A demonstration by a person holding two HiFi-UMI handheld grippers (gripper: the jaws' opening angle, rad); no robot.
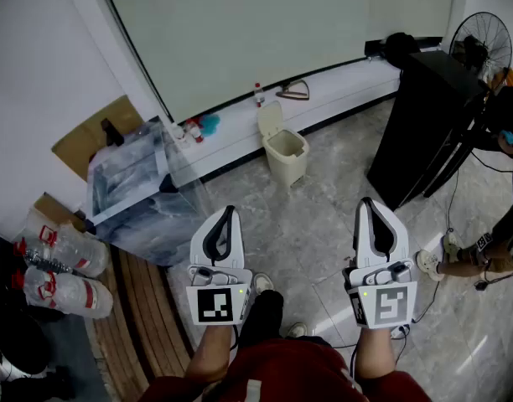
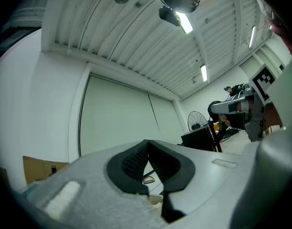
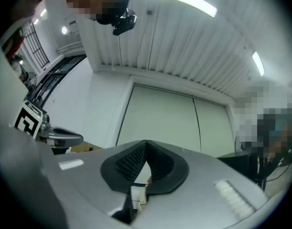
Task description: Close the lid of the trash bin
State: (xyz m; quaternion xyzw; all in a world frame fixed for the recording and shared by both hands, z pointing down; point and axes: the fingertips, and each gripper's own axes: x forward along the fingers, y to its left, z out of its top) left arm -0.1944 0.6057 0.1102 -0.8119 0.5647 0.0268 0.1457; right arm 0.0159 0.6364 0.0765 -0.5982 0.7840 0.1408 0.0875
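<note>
A small cream trash bin (image 1: 287, 155) stands on the grey tiled floor by the far wall ledge, its lid (image 1: 271, 118) tipped up and open. My left gripper (image 1: 230, 212) and right gripper (image 1: 367, 202) are held side by side well short of the bin, both pointing toward it and slightly upward. Both are shut with nothing between the tips. In the left gripper view the left gripper (image 2: 147, 142) has its black pads meeting at the tip, and a bit of the bin (image 2: 155, 199) shows through the gap below. The right gripper (image 3: 145, 143) looks the same in the right gripper view.
A clear plastic box (image 1: 143, 189) and bagged bottles (image 1: 59, 266) sit at the left, beside wooden slats (image 1: 139, 304). A tall black cabinet (image 1: 424, 128) and a standing fan (image 1: 483, 40) are at the right, where a person (image 1: 500, 208) stands. Small items (image 1: 294, 90) lie on the ledge.
</note>
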